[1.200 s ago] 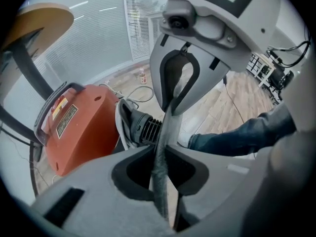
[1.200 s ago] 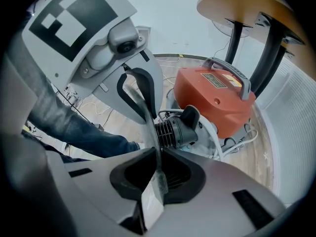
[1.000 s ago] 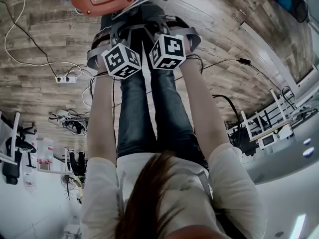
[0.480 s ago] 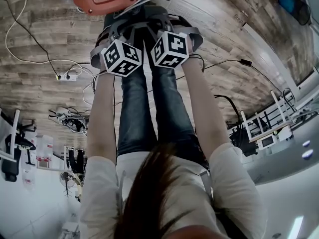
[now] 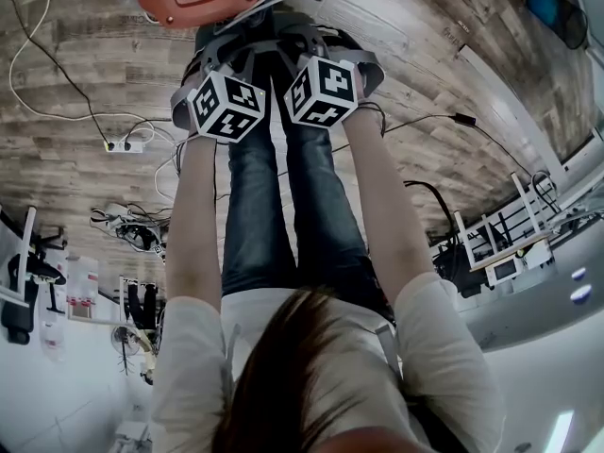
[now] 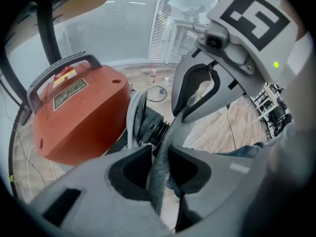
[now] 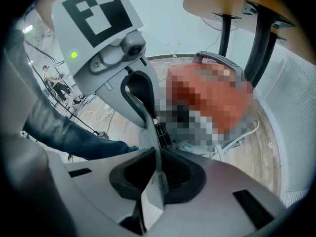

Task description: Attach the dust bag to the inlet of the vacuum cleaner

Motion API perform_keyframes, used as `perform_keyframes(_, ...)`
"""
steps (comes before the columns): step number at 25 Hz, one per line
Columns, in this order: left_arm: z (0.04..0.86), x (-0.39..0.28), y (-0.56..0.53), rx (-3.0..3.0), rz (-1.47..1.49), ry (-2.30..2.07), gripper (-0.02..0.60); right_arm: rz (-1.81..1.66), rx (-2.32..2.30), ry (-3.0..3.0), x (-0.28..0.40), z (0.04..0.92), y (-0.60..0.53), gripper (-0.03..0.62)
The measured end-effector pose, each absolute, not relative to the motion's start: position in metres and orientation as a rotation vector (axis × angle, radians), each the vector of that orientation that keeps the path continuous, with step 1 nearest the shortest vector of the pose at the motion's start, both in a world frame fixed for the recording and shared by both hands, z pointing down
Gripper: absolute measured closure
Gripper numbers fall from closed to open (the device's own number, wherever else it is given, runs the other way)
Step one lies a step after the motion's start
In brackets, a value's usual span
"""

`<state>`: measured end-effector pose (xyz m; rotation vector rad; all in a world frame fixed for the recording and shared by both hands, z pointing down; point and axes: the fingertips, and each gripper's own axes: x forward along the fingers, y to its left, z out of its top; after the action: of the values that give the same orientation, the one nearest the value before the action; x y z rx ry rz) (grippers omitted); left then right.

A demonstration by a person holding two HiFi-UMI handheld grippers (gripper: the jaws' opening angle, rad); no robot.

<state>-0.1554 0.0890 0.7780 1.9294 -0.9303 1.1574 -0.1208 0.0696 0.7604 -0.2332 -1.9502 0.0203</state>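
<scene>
I am looking along the left gripper (image 6: 159, 152) first; its jaws have just been opening, and a folded strip of the grey fabric dust bag (image 6: 157, 181) is standing between the pads at lower centre, filling the gap and touching both sides; the strip is running up from there toward the centre of the frame. The right gripper (image 7: 160, 158) is pinching a thinner, paler edge of the same bag, its jaws drawn close on it at lower centre of its own view; both grippers are pointing steeply down. Just past the left jaws, the black ribbed inlet (image 6: 152, 127) is sticking out at mid-frame, with a grey rim lying right beside it on its left; I cannot tell whether the bag is seated on the inlet. Behind the inlet, the orange-red vacuum cleaner (image 6: 79, 117), with its grey carry handle, is filling the left half of the frame. In the head view the two grippers are sitting side by side near top centre, and the vacuum is touching the top edge just above them; the person's blue jeans (image 5: 283, 206) are running down the middle; the wood-plank floor (image 5: 85, 74) is spreading behind, with a white power strip (image 5: 125, 147) lying at the left.
</scene>
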Motion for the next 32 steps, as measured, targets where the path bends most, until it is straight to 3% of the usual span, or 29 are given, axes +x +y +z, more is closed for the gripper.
perform_keyframes(21,0.7801,-0.1487,0.0909,1.864,1.149,-0.987,0.494,0.127,-0.026,-1.921,-0.1165,0.7634,0.0642,0.523)
perform_keyframes(29,0.7812,-0.154,0.0933,1.762,1.079,-0.958,0.43,0.217,-0.041,-1.911,-0.1141,0.7622,0.0671,0.493)
perform_keyframes(32,0.7809,-0.1533,0.0953,1.762,1.067,-0.952,0.426,0.241,-0.027,-1.921,-0.114,0.7621,0.0711,0.452)
